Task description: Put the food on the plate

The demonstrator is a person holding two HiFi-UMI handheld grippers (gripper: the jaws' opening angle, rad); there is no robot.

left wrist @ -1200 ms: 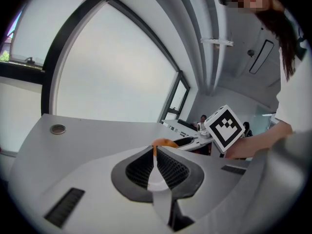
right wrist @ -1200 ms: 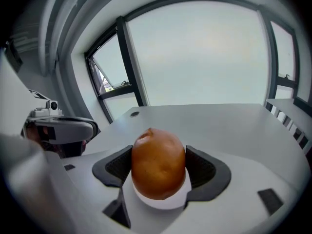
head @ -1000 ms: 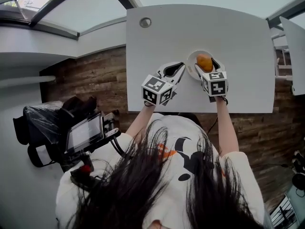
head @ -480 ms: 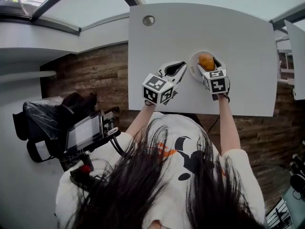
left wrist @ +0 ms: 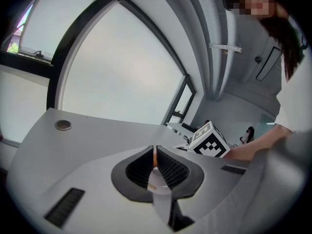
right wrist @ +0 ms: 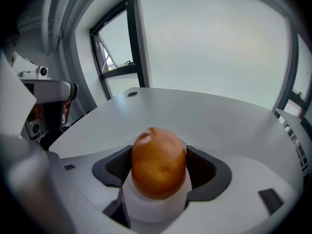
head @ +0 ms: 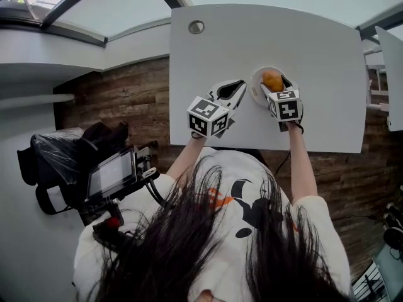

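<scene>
On the white table (head: 315,49), the left gripper (head: 234,88) rests with its jaws drawn together and nothing between them. Just to its right, the right gripper (right wrist: 159,169) is clamped on the orange-brown food (right wrist: 159,155), which sits directly over the small white plate (right wrist: 151,209).

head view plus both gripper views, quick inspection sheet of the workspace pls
surface: white table
job's things: orange-brown food over the small white plate; whether it rests there cannot be told
clutter: nothing seen beyond a round grommet in the table
grippers: right gripper shut on the food; left gripper shut, empty, beside the plate
cables: black leads on the monitor rig
surroundings: wood floor, windows
</scene>
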